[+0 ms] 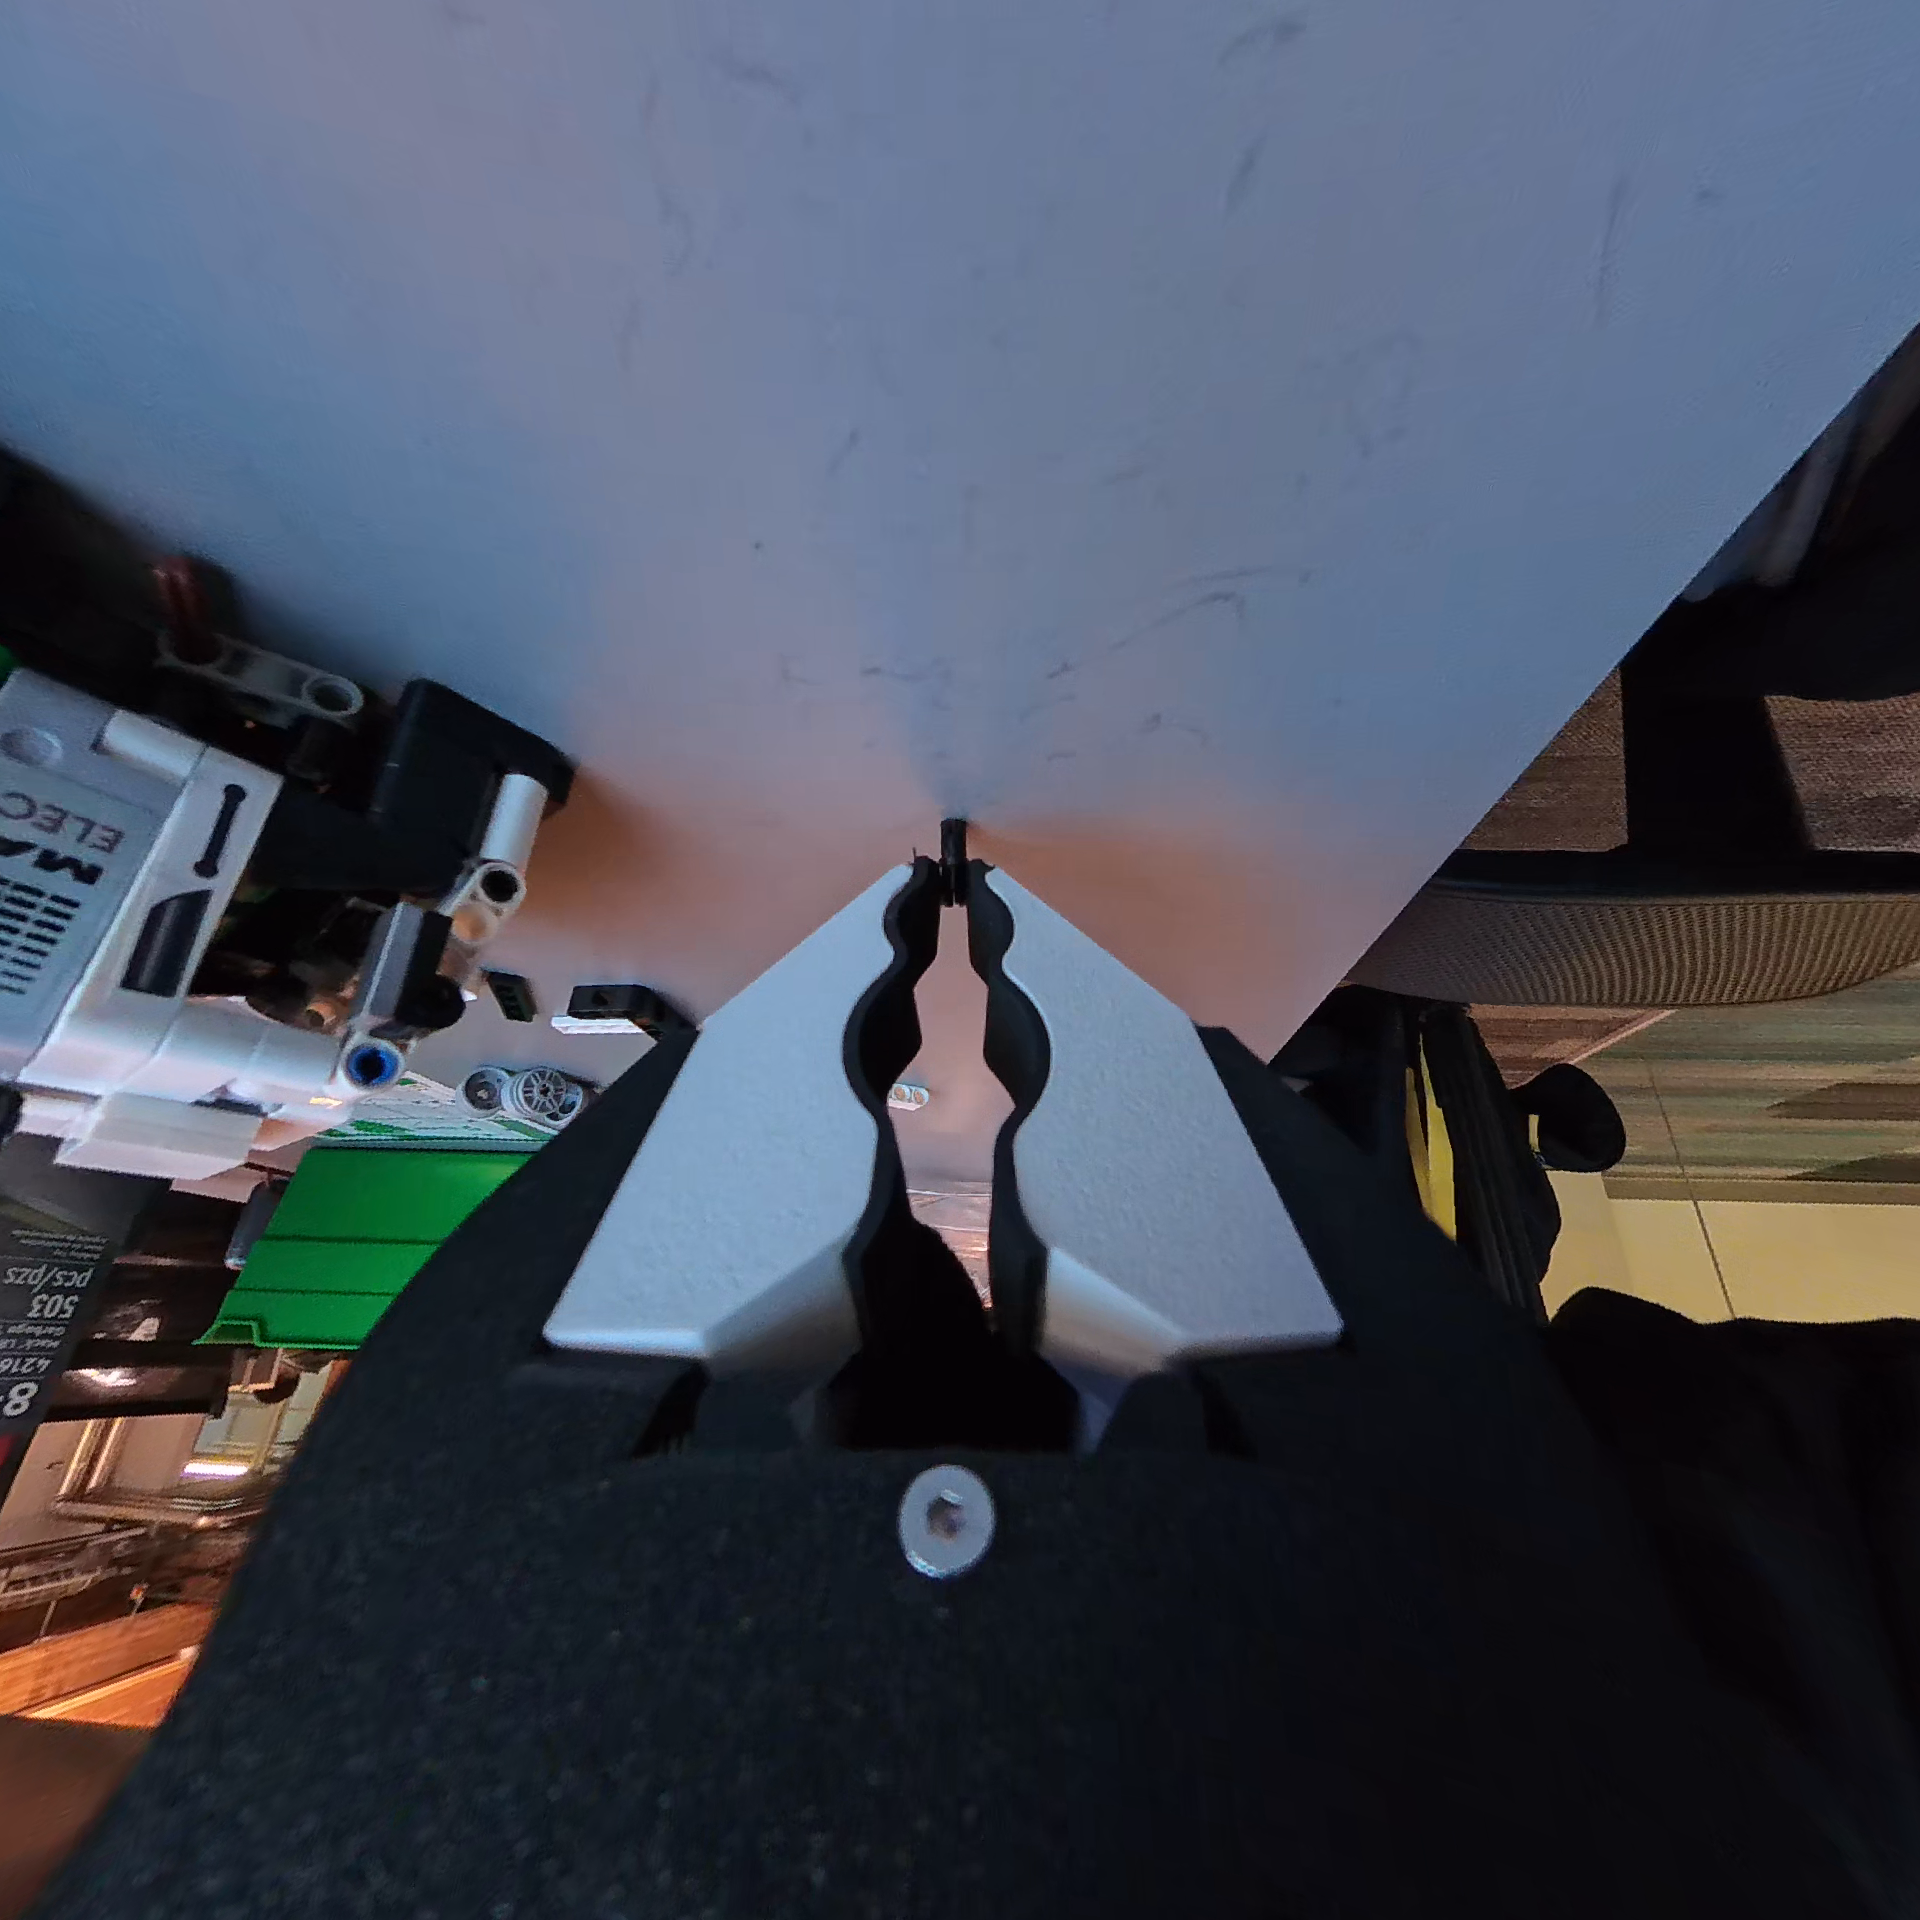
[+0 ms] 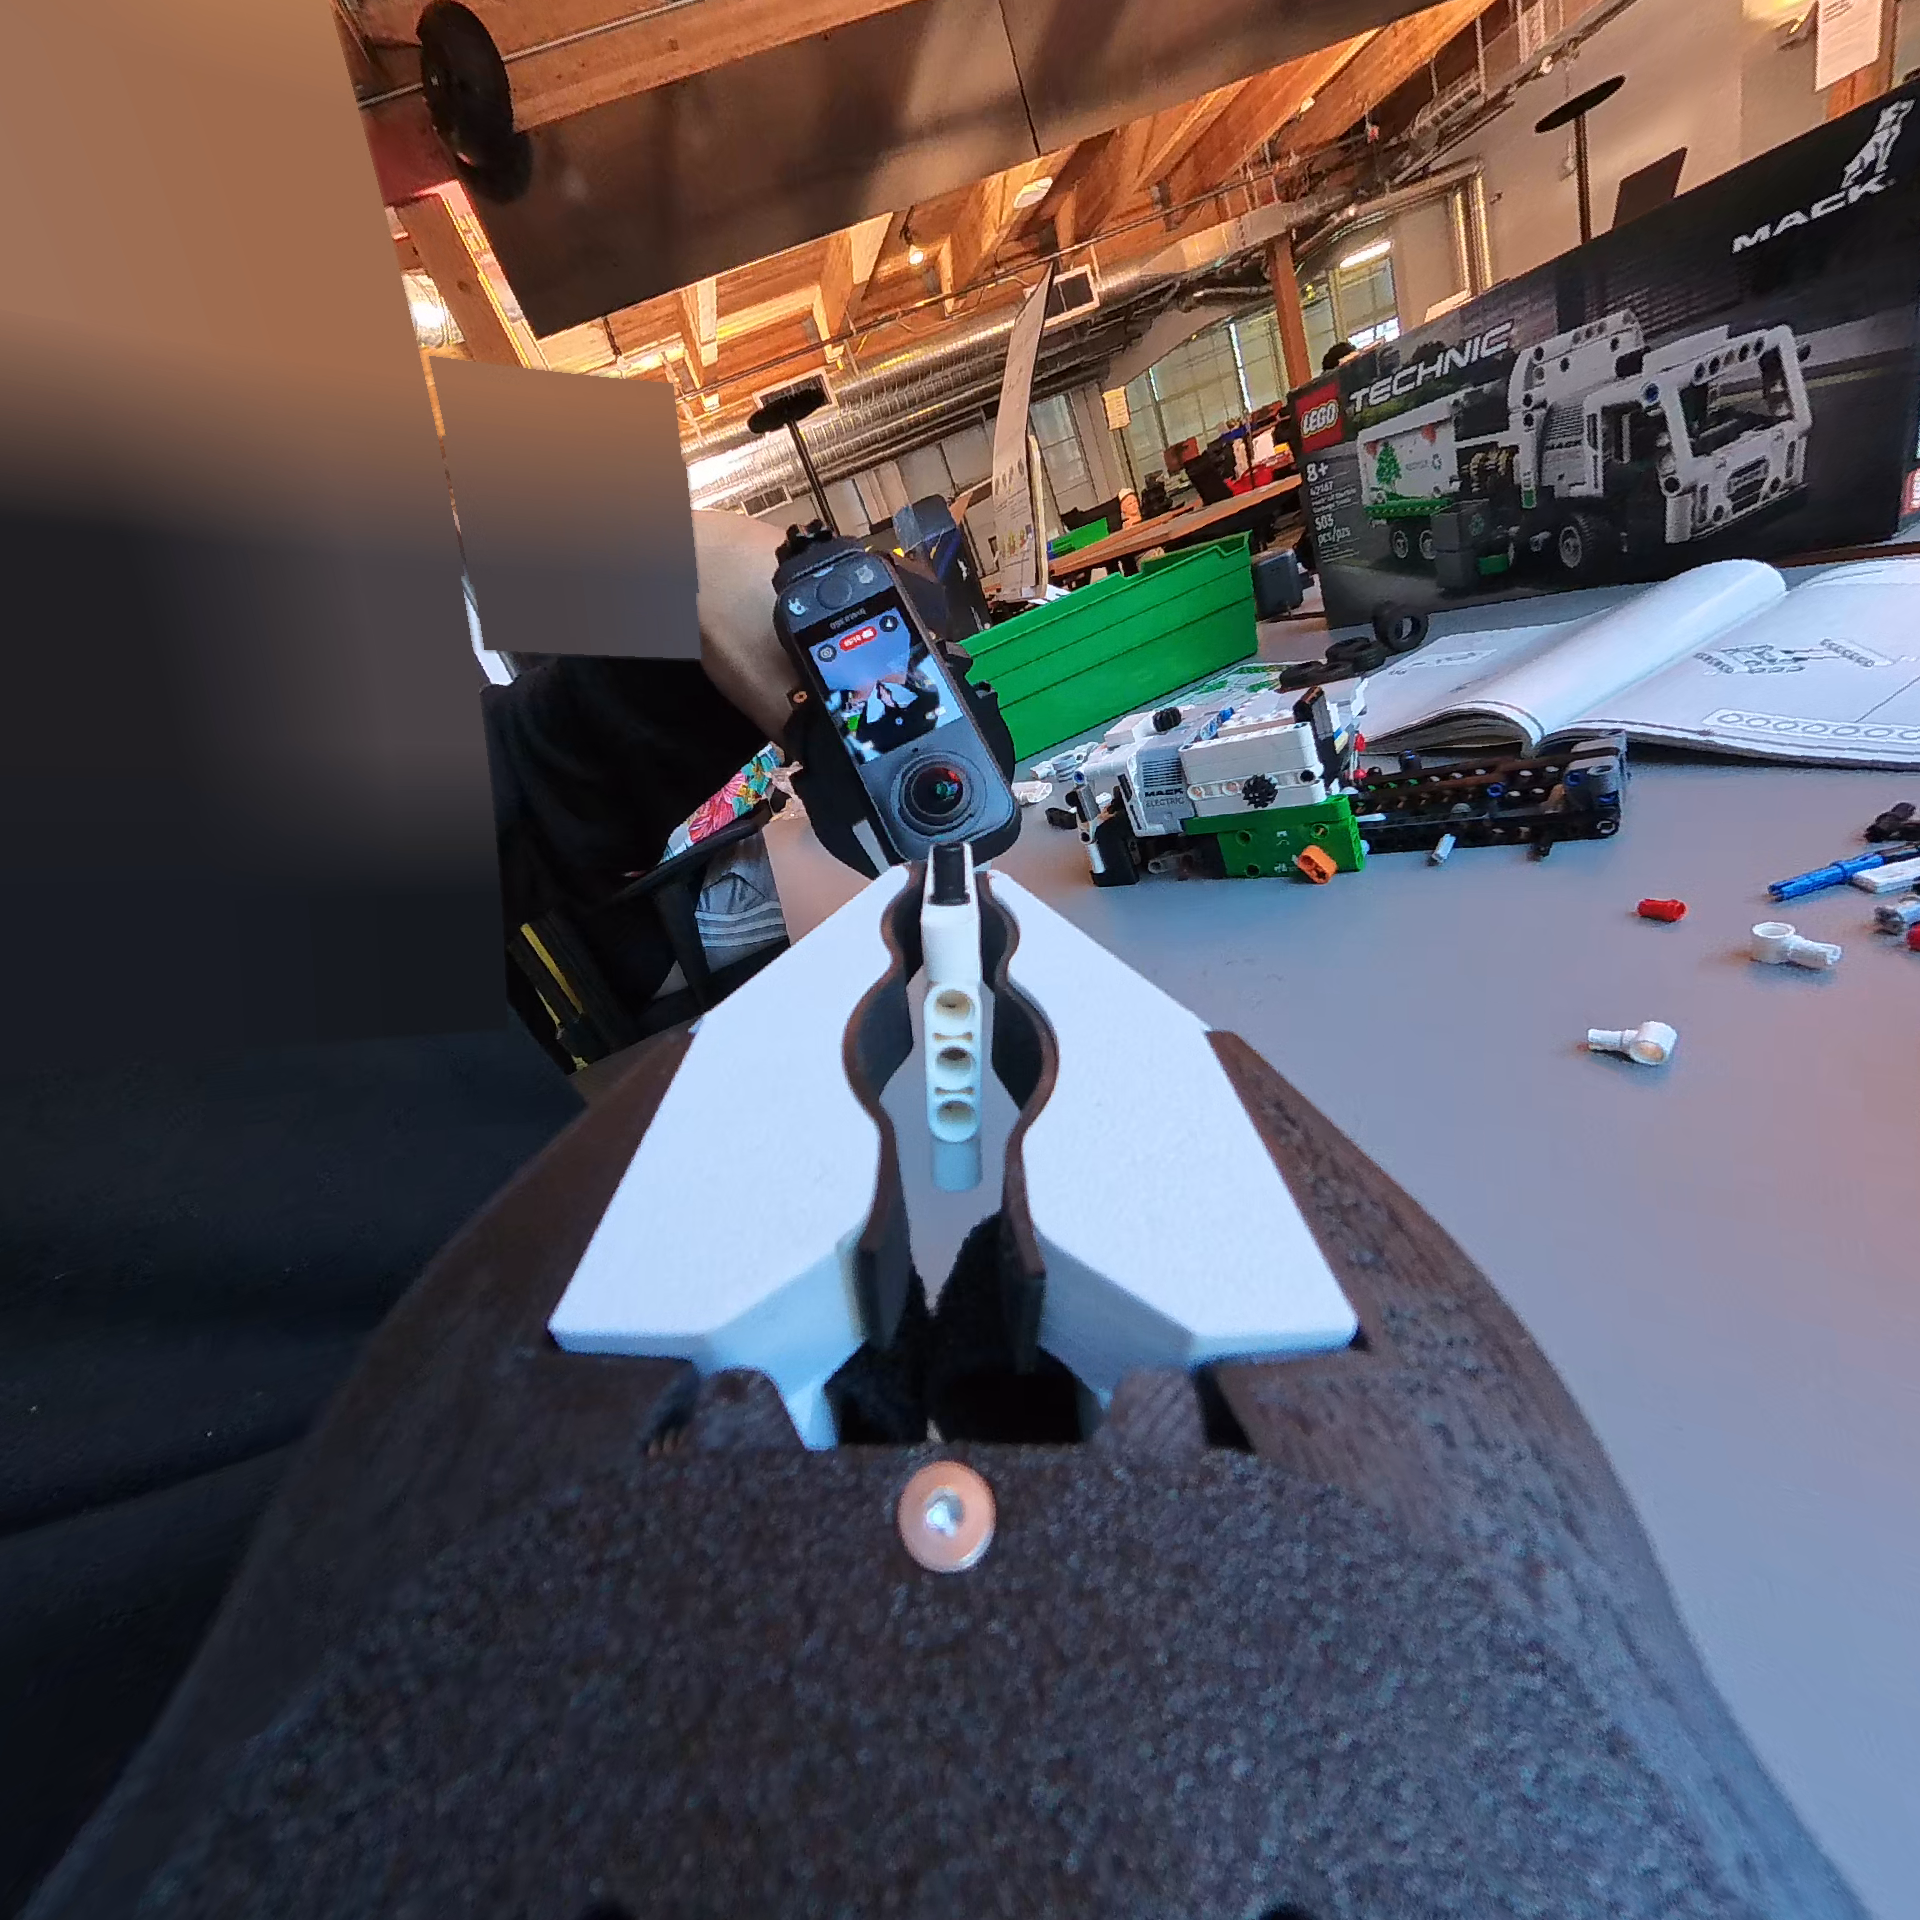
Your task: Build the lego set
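In the left wrist view my left gripper (image 1: 952,885) is shut on a small black pin (image 1: 952,844), whose end sits at the grey table (image 1: 935,416). In the right wrist view my right gripper (image 2: 951,883) is shut on a white beam with holes (image 2: 951,1049), held lengthwise above the table. A black pin (image 2: 947,868) sticks out of the beam's far end. The left gripper's camera body (image 2: 899,717) sits just beyond my right tips, and its fingers are hidden. The partly built white, black and green truck (image 2: 1226,790) stands on the table and also shows in the left wrist view (image 1: 208,914).
An open instruction booklet (image 2: 1662,675), the set's box (image 2: 1610,416) and a green tray (image 2: 1122,634) lie behind the truck. Loose parts lie at the right: a red pin (image 2: 1659,909), white connectors (image 2: 1792,945) and a blue axle (image 2: 1829,873). A person sits at the left. The gap from one gripper's tips to the other's is roughly 30 centimeters.
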